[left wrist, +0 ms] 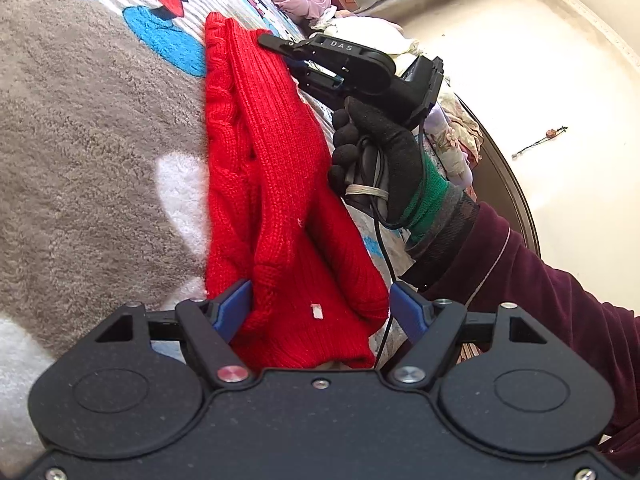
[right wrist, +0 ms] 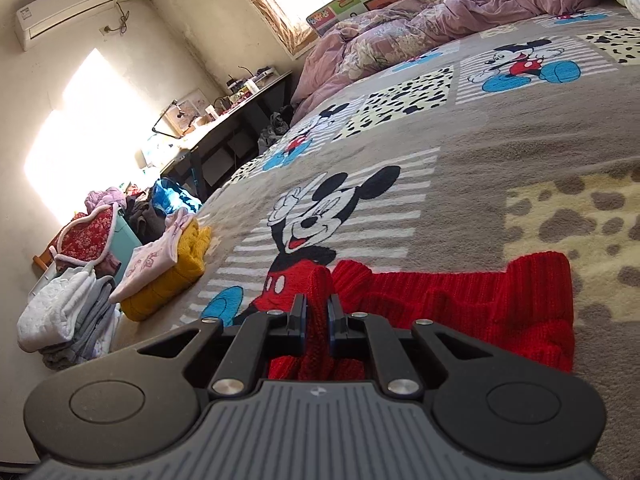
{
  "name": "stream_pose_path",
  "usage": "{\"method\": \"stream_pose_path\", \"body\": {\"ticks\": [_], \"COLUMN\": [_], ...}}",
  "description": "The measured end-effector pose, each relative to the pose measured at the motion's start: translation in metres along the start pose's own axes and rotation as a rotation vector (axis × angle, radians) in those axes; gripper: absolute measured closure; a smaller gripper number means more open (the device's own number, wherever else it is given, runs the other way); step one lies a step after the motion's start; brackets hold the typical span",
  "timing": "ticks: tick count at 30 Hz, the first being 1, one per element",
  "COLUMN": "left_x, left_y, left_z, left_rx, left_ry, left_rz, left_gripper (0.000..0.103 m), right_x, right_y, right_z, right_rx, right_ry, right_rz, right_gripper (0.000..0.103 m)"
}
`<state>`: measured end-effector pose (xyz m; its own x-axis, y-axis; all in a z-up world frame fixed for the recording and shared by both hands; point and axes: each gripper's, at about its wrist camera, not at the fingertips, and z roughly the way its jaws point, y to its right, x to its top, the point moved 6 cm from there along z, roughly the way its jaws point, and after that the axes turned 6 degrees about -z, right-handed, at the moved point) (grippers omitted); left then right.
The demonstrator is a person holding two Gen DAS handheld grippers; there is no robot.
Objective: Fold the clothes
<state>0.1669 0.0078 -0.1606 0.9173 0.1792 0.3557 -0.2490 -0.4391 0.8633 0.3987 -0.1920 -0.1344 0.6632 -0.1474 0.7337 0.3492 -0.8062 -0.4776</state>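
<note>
Pinching red sweater (right wrist: 460,304) edge, right claw (right wrist: 317,312); left claw (left wrist: 320,308) released, blanket (right wrist: 460,152) beyond.

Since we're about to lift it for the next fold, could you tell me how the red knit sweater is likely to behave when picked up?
The red sweater will probably flop and drape: its thick knit already lies in soft folds. It seems unlikely to slip, since the right hand-held gripper pinches a ribbed bunch. Unheld parts would likely sag onto the blanket.

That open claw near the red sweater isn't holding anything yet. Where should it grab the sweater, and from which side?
Probably the near end of the red sweater, where the folded knit bunches thick between the left gripper's open fingers. Come straight forward along the bed; the right gripper already pinches the far end, so this matches it.
</note>
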Motion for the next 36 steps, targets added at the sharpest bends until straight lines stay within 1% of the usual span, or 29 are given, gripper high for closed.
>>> {"method": "stream_pose_path", "body": {"ticks": [2,3,6,7,8,11,16,20,23,24,26,28,30,32,34,36], "left_x": [0.0,0.001,0.0,-0.001,-0.001,-0.003,-0.005,-0.007,-0.007,-0.007,-0.009,-0.007,0.0,0.006,0.011,0.012], "left_y": [0.003,0.004,0.006,0.006,0.007,0.006,0.004,0.008,0.009,0.01,0.009,0.008,0.005,-0.001,-0.006,-0.009], "left_z": [0.0,0.001,0.0,0.0,0.0,-0.005,-0.013,-0.02,-0.022,-0.022,-0.026,-0.032,-0.036,-0.043,-0.048,-0.051], "left_rx": [0.0,0.001,0.002,0.002,0.002,0.002,0.005,0.015,0.028,0.03,0.027,0.023,0.022,0.034,0.036,0.064], "left_ry": [0.001,0.0,0.001,0.002,0.002,0.005,0.014,0.034,0.037,0.038,0.048,0.07,0.105,0.153,0.186,0.206], "left_rz": [-0.004,-0.004,-0.004,-0.004,-0.004,-0.005,-0.003,0.015,0.039,0.042,0.04,0.022,-0.009,-0.044,-0.085,-0.091], "left_gripper": [0.027,0.027,0.027,0.027,0.027,0.027,0.027,0.026,0.025,0.025,0.025,0.025,0.025,0.024,0.024,0.024], "right_x": [-0.007,-0.009,-0.01,-0.008,-0.007,0.004,0.008,-0.013,-0.037,-0.047,-0.069,-0.087,-0.105,-0.119,-0.129,-0.134], "right_y": [0.007,0.009,0.012,0.011,0.01,0.003,-0.018,-0.041,-0.063,-0.071,-0.092,-0.108,-0.122,-0.132,-0.133,-0.129], "right_z": [0.008,0.01,0.012,0.011,0.01,-0.005,-0.039,-0.069,-0.087,-0.093,-0.102,-0.104,-0.105,-0.099,-0.09,-0.087], "right_rx": [-0.049,-0.067,-0.105,-0.108,-0.111,-0.113,-0.086,-0.048,-0.02,-0.013,-0.002,0.003,0.012,-0.013,-0.051,-0.05], "right_ry": [-0.053,-0.068,-0.095,-0.094,-0.094,-0.051,0.004,0.029,0.023,0.013,-0.016,-0.05,-0.084,-0.112,-0.151,-0.156], "right_rz": [0.006,0.009,0.017,0.016,0.015,0.001,-0.058,-0.116,-0.177,-0.212,-0.321,-0.403,-0.475,-0.542,-0.57,-0.538], "right_gripper": [0.09,0.087,0.083,0.077,0.069,0.06,0.059,0.059,0.059,0.059,0.06,0.06,0.06,0.06,0.06,0.06]}}
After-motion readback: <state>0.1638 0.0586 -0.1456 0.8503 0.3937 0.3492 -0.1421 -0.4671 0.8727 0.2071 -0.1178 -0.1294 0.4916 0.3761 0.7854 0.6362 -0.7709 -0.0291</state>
